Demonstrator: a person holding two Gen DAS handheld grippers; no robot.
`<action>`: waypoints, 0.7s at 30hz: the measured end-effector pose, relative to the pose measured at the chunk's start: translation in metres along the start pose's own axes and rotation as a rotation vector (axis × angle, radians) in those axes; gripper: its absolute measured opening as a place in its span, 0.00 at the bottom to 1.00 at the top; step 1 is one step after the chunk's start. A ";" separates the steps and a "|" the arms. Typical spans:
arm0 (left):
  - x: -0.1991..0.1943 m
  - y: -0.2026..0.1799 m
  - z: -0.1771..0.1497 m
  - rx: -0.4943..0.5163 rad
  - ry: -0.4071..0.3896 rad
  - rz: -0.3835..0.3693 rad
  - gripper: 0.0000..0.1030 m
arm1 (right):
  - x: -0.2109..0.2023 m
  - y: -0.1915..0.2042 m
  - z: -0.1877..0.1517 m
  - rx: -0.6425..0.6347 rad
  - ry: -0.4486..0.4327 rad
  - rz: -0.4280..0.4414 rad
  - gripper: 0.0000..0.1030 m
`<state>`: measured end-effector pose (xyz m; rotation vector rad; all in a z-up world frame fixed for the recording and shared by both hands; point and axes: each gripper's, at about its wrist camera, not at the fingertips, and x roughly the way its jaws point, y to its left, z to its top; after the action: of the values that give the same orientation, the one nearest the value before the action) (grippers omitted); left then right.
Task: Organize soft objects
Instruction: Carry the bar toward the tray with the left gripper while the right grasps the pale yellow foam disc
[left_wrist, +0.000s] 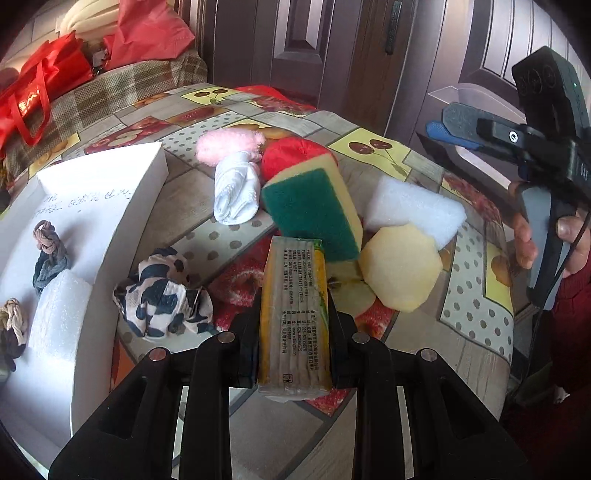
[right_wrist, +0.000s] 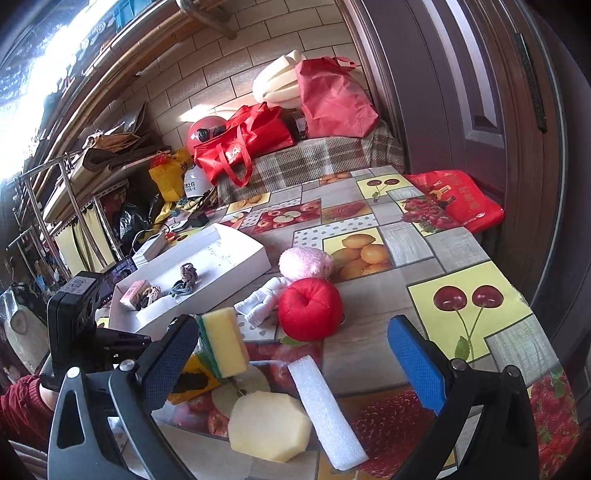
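A white tray (left_wrist: 110, 229) is sitting at the table's left w/ knotted hair ties (left_wrist: 50, 251) and a white foam block (left_wrist: 59, 314) lying inside it. Just right of the tray, the left gripper (left_wrist: 293, 332) is clamping a wrapped yellow pack (left_wrist: 293, 317) above the fruit-print tablecloth (left_wrist: 472, 295), w/ a cow-print cloth (left_wrist: 166, 295) lying between tray and pack. Further right of the tray, a green-yellow sponge (left_wrist: 314, 210), red plush apple (right_wrist: 310, 314), pale yellow sponge (right_wrist: 269, 424) and white foam strip (right_wrist: 325, 410) are lying loose, and the right gripper (right_wrist: 295, 358) is hovering over them, fingers wide apart, holding nothing.

The left tool (left_wrist: 295, 325) clamps a yellow tissue pack (left_wrist: 293, 314) above the fruit-print tablecloth (left_wrist: 476, 306).
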<state>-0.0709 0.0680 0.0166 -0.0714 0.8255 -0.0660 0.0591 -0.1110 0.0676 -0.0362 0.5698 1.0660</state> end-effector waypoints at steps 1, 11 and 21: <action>-0.005 0.001 -0.006 -0.002 -0.006 0.006 0.23 | 0.001 0.003 -0.001 -0.017 0.008 0.006 1.00; -0.054 0.021 -0.032 -0.073 -0.184 0.078 0.23 | 0.002 0.060 -0.056 -0.291 0.181 0.100 1.00; -0.069 0.028 -0.037 -0.114 -0.257 0.102 0.23 | 0.051 0.061 -0.062 -0.397 0.307 -0.052 0.99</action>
<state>-0.1436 0.1007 0.0398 -0.1420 0.5741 0.0858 0.0002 -0.0578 0.0062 -0.5671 0.6207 1.1171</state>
